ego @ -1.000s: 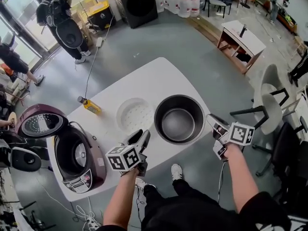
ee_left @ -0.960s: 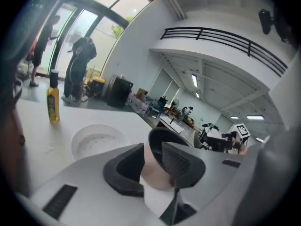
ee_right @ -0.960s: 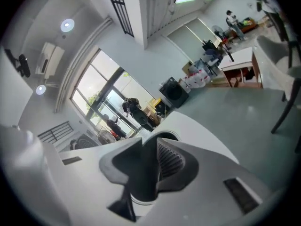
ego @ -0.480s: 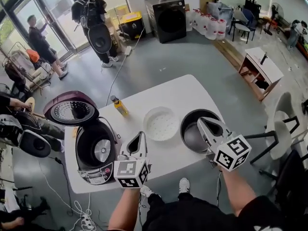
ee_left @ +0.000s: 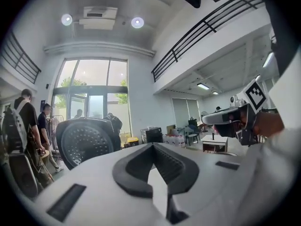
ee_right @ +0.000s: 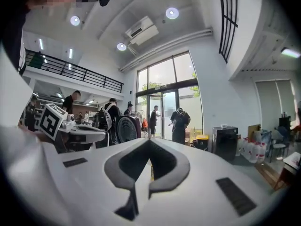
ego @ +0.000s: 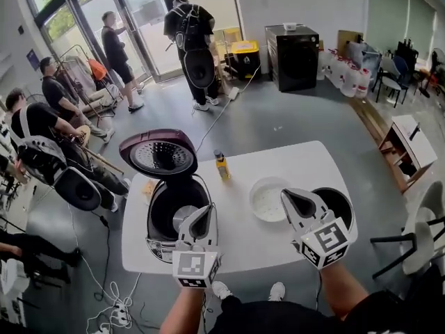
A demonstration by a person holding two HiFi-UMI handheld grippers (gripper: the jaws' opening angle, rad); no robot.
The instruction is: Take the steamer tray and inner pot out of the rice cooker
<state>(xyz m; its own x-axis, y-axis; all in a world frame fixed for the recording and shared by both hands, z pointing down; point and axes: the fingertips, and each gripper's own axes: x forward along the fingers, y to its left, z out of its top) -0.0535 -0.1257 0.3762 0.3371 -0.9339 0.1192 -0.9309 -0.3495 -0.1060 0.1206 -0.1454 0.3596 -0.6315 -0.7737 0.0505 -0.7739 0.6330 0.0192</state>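
Steamer tray (ego: 266, 200), white and perforated, lying on the white table (ego: 278, 162) at 3 o'clock from the table's centre, outside the cooker. Inner pot (ego: 342, 202), dark metal, standing at 3 o'clock from the tray near the table's edge, close to the tray; its near side is partly covered by the right gripper (ego: 288, 197). Rice cooker (ego: 167, 218), at 9 o'clock from the tray, has its purple lid (ego: 158, 155) raised and its cavity open, with neither tray nor pot inside. Yellow bottle (ego: 222, 165) upright at 11 o'clock from the tray.

Left gripper (ego: 206, 210) held in the air over the cooker's 3 o'clock rim; its own view shows the jaws brought fully together with nothing between them. The right gripper, held in the air between tray and pot, likewise has its jaws pressed together and empty. Both point away from the operator.

Beyond the table, at 10 to 12 o'clock, several people (ego: 191, 33) stand near glass doors; a black appliance (ego: 292, 47) sits at 1 o'clock.
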